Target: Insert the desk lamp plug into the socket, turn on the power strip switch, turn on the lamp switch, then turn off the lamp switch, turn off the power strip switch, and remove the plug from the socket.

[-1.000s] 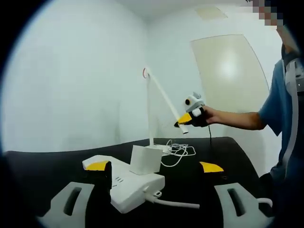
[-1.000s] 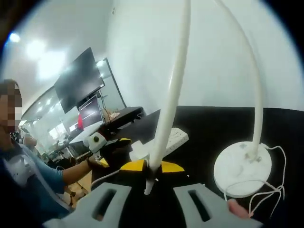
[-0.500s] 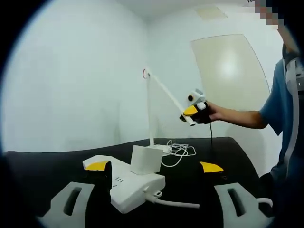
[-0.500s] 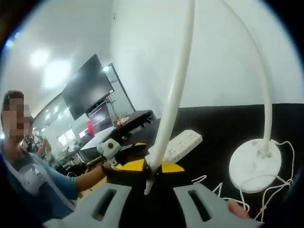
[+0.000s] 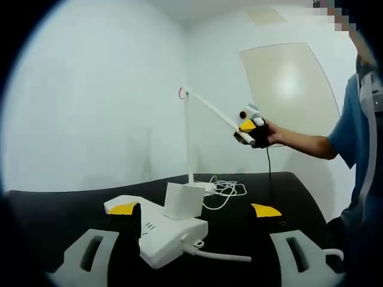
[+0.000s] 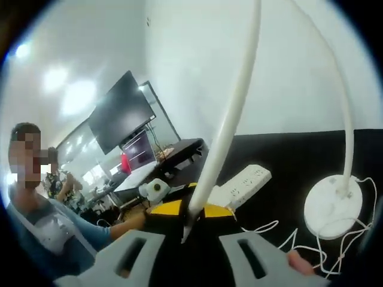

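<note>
In the left gripper view, low and left of centre, the power strip [image 5: 158,230] lies on the black table [image 5: 72,206] with the white block plug [image 5: 182,201] seated in it, and the left gripper [image 5: 194,212] hovers over it, jaws spread wide on either side and holding nothing. Up the middle rises the desk lamp [image 5: 189,137], its coiled cord [image 5: 224,190] beside the base; at centre right the right gripper [image 5: 246,130] is clamped on the tip of the slanted lamp head. The right gripper view shows the same grasp from close: the right gripper [image 6: 187,210] has its yellow pads closed on the end of the lamp head [image 6: 230,119], with the strip [image 6: 242,184] behind it and the round base [image 6: 333,203] at the right of the frame. I judge this to be a lamp switch step; no glow is visible, so whether the lamp is on cannot be told. The risk is leverage: pulling or twisting the long head could tip the light base or drag the cord, and a squeeze off the switch would slip along the smooth tube. Compared with a second ago, the head tip and right gripper sit higher and further right in the left gripper view, while the strip, plug and left gripper are unchanged.
</note>
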